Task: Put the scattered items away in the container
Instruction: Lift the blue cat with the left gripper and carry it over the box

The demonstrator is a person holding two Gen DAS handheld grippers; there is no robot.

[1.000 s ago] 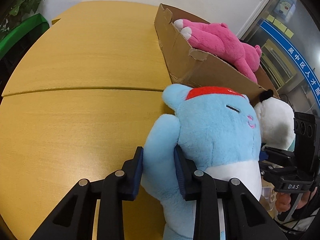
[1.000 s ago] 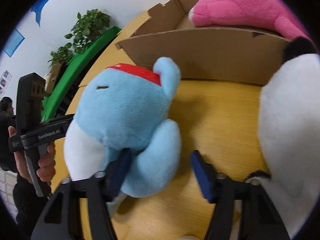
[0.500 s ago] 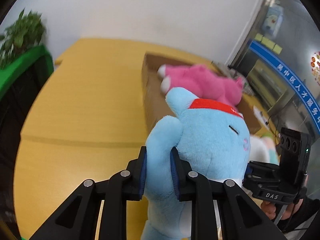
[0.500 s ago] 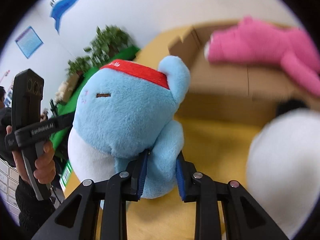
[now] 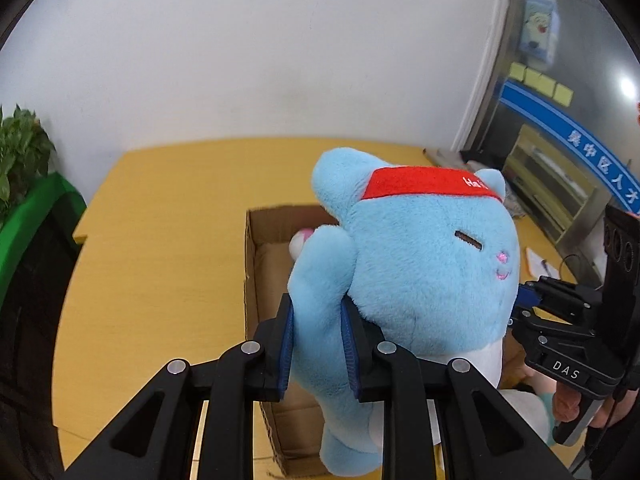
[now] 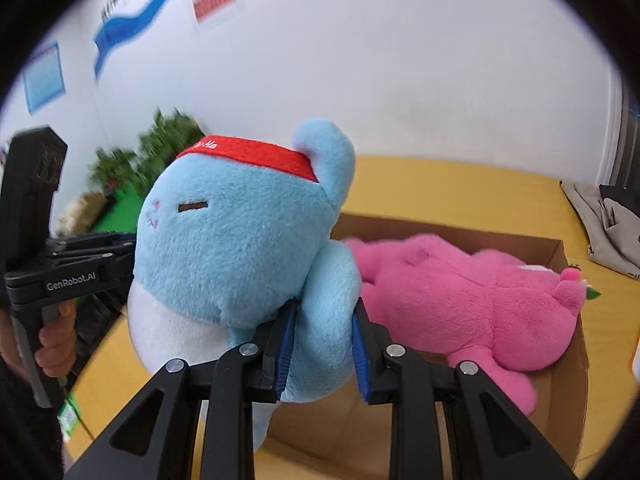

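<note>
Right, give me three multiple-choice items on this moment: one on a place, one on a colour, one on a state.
1. Where is the pink plush toy?
A. on the floor
B. inside the cardboard box
C. on the green planter

2. What colour is the band on the blue plush toy?
A. red
B. yellow
C. black

3. How is the blue plush toy held?
A. lying loose on the table
B. by the left gripper alone
C. by both, the right gripper too

Answers: 1 B, it lies within the box walls. 2 A, a red band crosses its head. 3 C, each gripper's blue pads squeeze one arm of the toy.
</note>
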